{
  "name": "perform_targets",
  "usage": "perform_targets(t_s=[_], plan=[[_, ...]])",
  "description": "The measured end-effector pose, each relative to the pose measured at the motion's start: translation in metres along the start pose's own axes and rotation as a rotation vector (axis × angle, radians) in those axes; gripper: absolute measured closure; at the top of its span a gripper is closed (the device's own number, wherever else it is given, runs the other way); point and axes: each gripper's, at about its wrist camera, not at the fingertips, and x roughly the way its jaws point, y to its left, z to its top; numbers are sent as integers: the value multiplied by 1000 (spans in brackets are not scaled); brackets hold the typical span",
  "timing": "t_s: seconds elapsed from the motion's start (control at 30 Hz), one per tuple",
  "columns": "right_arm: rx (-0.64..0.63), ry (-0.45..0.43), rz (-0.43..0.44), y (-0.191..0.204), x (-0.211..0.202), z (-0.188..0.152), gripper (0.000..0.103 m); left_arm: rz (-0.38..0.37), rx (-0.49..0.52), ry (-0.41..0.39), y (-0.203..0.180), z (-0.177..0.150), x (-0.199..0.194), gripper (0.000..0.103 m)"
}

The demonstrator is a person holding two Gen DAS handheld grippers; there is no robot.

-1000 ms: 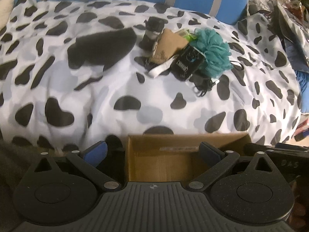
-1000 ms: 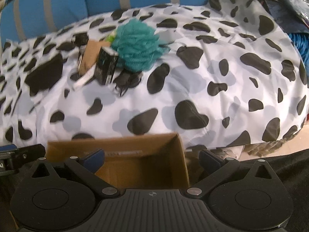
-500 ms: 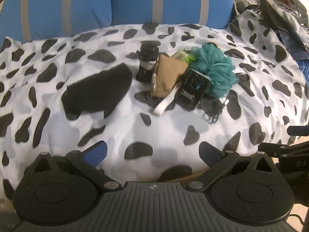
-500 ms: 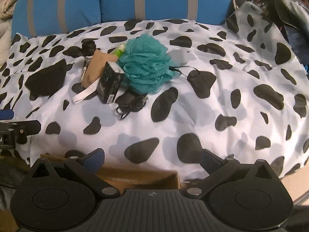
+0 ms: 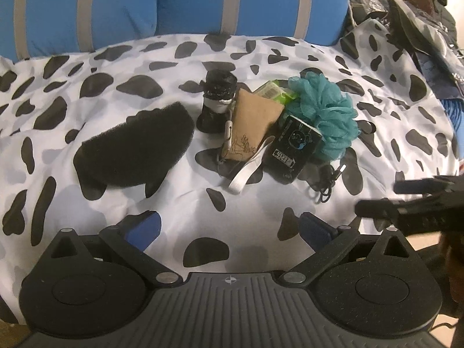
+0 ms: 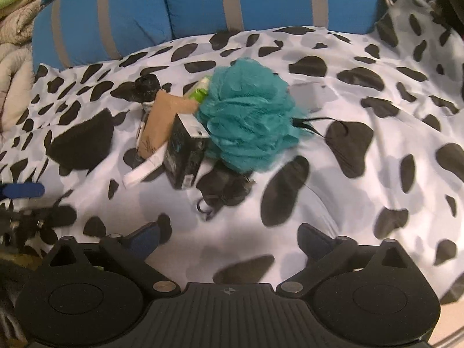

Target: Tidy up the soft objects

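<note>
Loofah (image 6: 249,119), teal, sits mid-bed on the spotted cover (image 6: 377,145), touching a black box (image 6: 185,156) and tan pouch (image 6: 162,121). It lies ahead and slightly left of the right gripper (image 6: 229,237); right looks nearer. Left gripper (image 5: 229,226) and right both spread, empty.

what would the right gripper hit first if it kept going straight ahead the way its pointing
Probably the tangle of black cords on the spotted blanket, then the teal bath pouf behind it. The right gripper is open; depth is uncertain.
</note>
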Motion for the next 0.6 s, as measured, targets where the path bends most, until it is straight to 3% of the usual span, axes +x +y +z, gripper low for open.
perform_targets(t_s=[0.3, 0.43, 0.6], plan=[[110, 34, 31, -4, 42, 19, 24, 3, 2, 13, 12, -6, 0, 0], [219, 57, 47, -14, 60, 23, 39, 10, 8, 8, 17, -8, -2, 0], [226, 47, 9, -12, 72, 23, 47, 1, -6, -2, 21, -8, -3, 0]])
